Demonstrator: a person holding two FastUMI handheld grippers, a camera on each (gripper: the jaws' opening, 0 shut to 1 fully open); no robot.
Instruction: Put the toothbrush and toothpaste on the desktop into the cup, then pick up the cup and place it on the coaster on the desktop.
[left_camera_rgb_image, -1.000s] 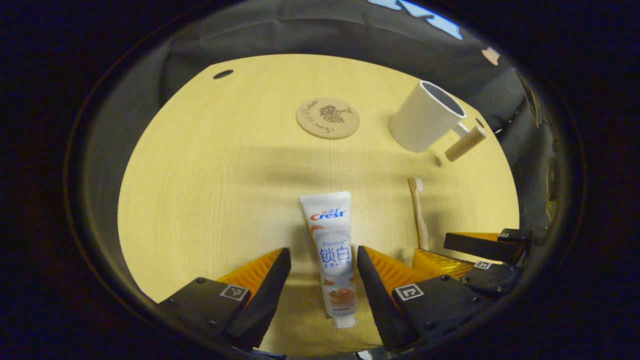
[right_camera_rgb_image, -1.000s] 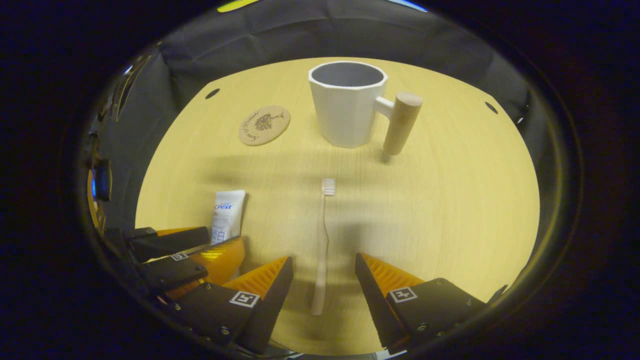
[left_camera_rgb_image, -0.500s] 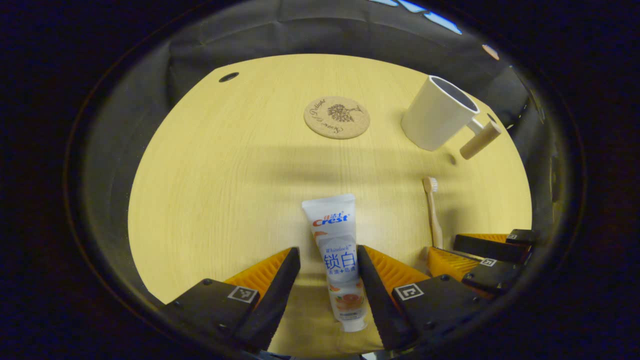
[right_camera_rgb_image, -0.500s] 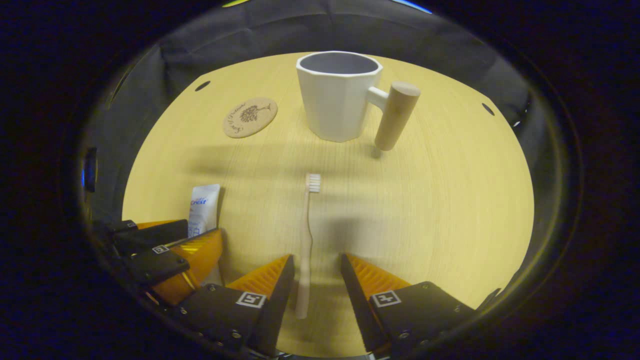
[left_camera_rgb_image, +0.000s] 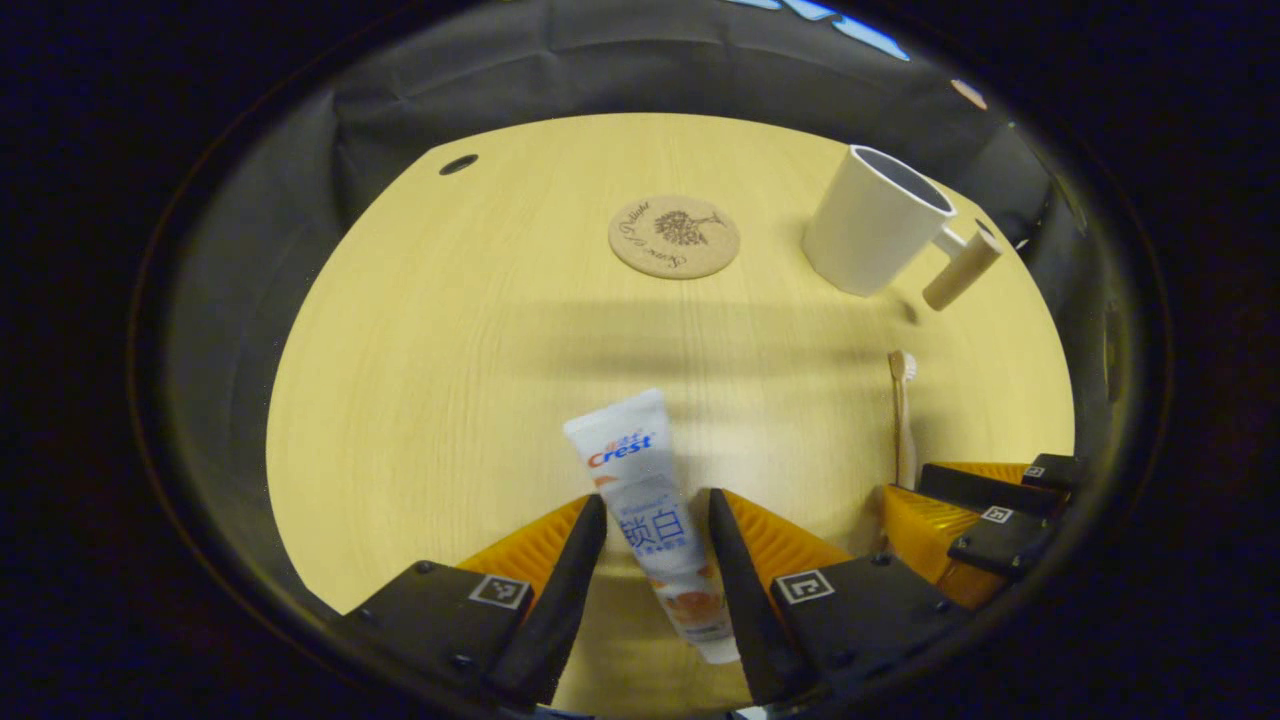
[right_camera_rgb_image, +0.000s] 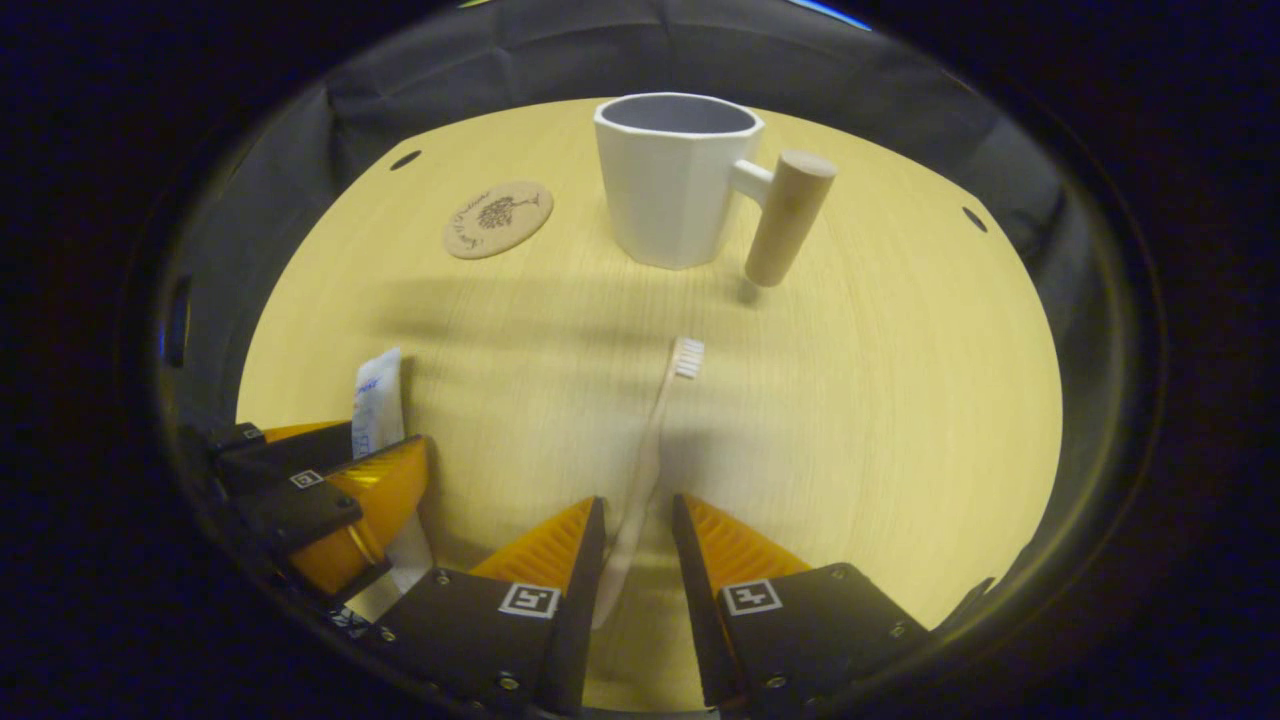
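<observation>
A white toothpaste tube (left_camera_rgb_image: 640, 470) lies tilted between the fingers of my left gripper (left_camera_rgb_image: 655, 520), and both fingers press on its sides. The tube's flat end (right_camera_rgb_image: 378, 400) also sticks out of that gripper (right_camera_rgb_image: 320, 490) in the right gripper view. A thin pale toothbrush (right_camera_rgb_image: 655, 440) slants between the fingers of my right gripper (right_camera_rgb_image: 637, 512). It rests against the left finger, and a strip of table shows beside the right one. The white cup (right_camera_rgb_image: 675, 185) with a wooden handle stands upright behind. The round cork coaster (right_camera_rgb_image: 498, 219) lies to its left.
The light wooden tabletop (left_camera_rgb_image: 450, 330) ends at black cloth walls all round. It has small dark holes near its far corners (right_camera_rgb_image: 405, 160) (right_camera_rgb_image: 974, 218). In the left gripper view the cup (left_camera_rgb_image: 875, 225), the coaster (left_camera_rgb_image: 673, 236) and the toothbrush (left_camera_rgb_image: 903, 420) lie ahead and to the right.
Both grippers' fingers have narrowed. The left ones now clamp the toothpaste, which has tilted to the left. The toothbrush head has swung to the right between the right fingers.
</observation>
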